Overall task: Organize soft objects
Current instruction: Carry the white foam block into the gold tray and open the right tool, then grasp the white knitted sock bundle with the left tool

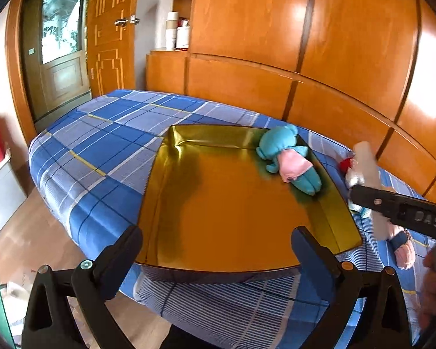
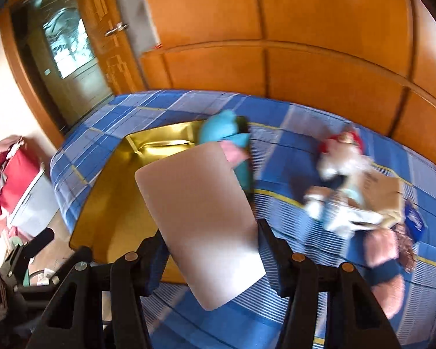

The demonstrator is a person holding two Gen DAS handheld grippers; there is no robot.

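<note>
1. My left wrist view is sharp and bright. Daylight comes through the glass door [image 1: 61, 26] at far left.
2. Strong glare patches sit on the wardrobe panels [image 1: 299, 11] at upper right, nearly blown out white.
3. The gold tray [image 1: 218, 218] mirrors the orange wood (a dark soft shadow lies across its left half).
4. My right wrist view is smeared by motion blur; the toys [image 2: 343, 157] on the bed are indistinct.
5. The pale slab [image 2: 200, 221] close to the lens is soft and featureless.
6. Both views bow straight lines at the edges, with black vignette corners.
</note>
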